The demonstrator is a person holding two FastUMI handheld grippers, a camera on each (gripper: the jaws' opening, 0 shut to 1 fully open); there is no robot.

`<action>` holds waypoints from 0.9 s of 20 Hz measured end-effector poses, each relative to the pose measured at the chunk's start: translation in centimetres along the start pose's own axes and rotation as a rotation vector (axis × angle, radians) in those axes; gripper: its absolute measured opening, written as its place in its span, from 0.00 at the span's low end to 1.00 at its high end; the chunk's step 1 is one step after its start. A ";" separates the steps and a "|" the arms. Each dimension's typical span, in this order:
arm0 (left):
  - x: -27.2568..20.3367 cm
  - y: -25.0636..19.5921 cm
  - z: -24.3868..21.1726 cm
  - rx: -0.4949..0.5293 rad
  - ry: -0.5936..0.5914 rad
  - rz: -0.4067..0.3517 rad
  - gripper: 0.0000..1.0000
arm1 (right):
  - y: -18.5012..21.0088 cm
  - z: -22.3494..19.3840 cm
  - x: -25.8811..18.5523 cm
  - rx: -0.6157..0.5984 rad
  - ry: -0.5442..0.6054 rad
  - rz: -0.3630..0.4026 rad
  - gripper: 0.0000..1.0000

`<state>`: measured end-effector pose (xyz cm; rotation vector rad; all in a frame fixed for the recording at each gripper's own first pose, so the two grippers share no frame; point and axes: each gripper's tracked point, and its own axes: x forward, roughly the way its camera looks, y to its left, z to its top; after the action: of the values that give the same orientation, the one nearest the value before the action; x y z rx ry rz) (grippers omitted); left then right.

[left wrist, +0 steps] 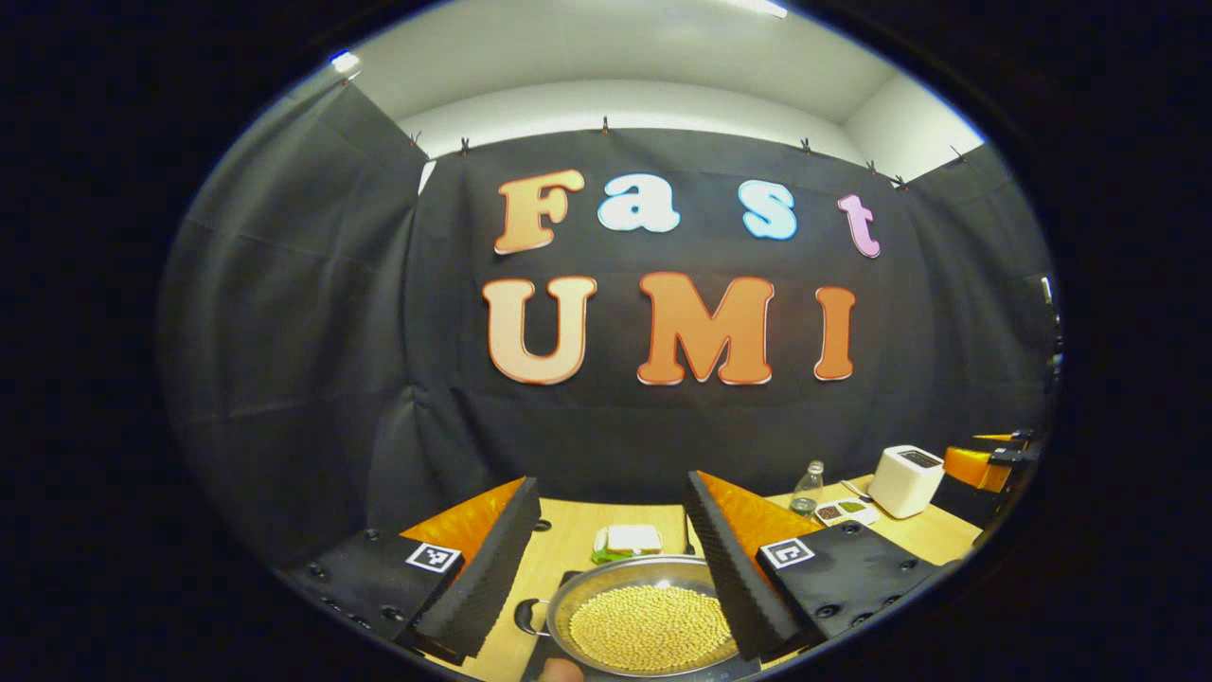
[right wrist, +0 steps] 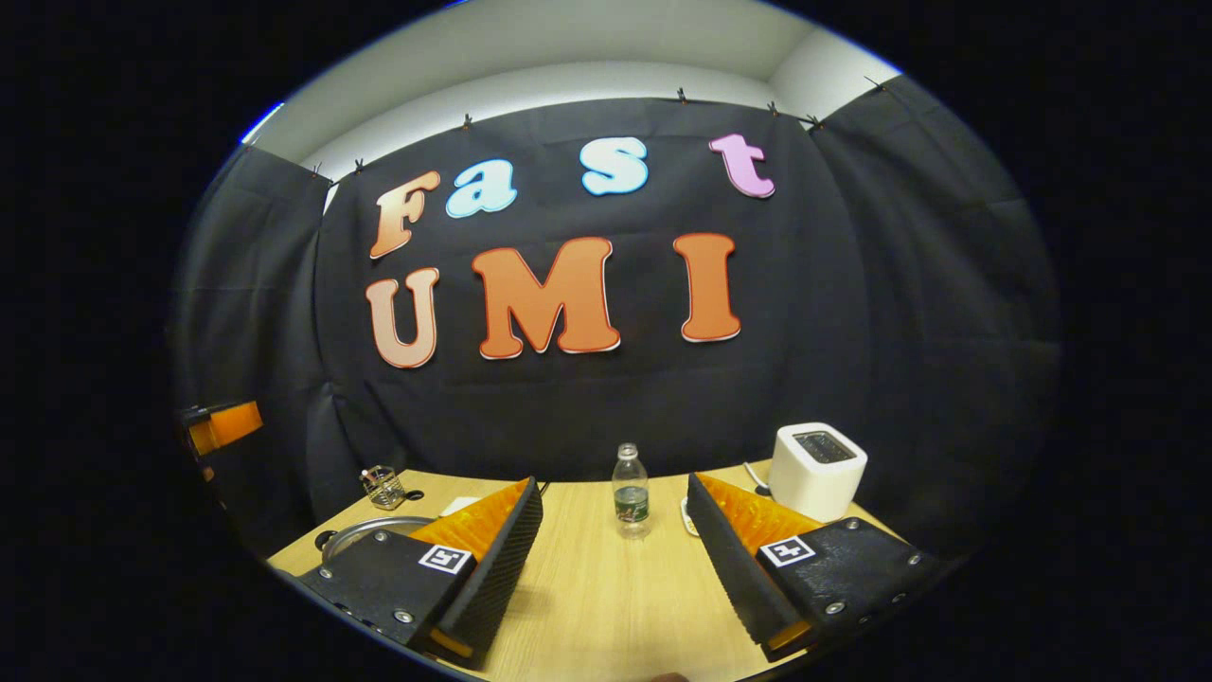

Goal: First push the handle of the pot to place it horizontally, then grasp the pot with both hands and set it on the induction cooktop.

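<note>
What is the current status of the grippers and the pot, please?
Left gripper open above round steel pot of yellow beans. Right gripper open over bare wooden table. Clear plastic bottle ahead.

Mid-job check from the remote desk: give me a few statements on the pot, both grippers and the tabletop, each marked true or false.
1. The round steel pot holds pale yellow beans. True.
2. The left gripper is shut on the pot's rim. False: its jaws stand open, with the pot seen between them.
3. The right gripper is open and holds nothing. True.
4. The clear plastic bottle lies on its side. False: it stands upright on the light wooden table.
5. The white toaster stands on the table. True.
6. The pot is empty. False: beans cover its bottom.
</note>
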<state>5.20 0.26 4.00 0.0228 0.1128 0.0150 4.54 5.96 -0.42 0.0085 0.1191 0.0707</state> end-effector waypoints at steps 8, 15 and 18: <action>-4.1 -1.6 5.8 -0.043 -0.128 -0.016 1.00 | -3.0 7.0 -5.4 -0.057 -0.155 -0.001 1.00; -5.2 -3.7 4.4 -0.072 -0.091 -0.047 0.99 | -3.6 6.0 -6.0 -0.053 -0.150 0.032 0.95; -5.1 -4.5 4.5 -0.069 -0.089 -0.057 0.99 | -4.3 5.8 -5.8 -0.037 -0.139 0.030 0.95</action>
<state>0.67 -4.46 8.99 -0.0484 0.0239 -0.0389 -0.21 1.26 5.93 -0.0219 -0.0217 0.1017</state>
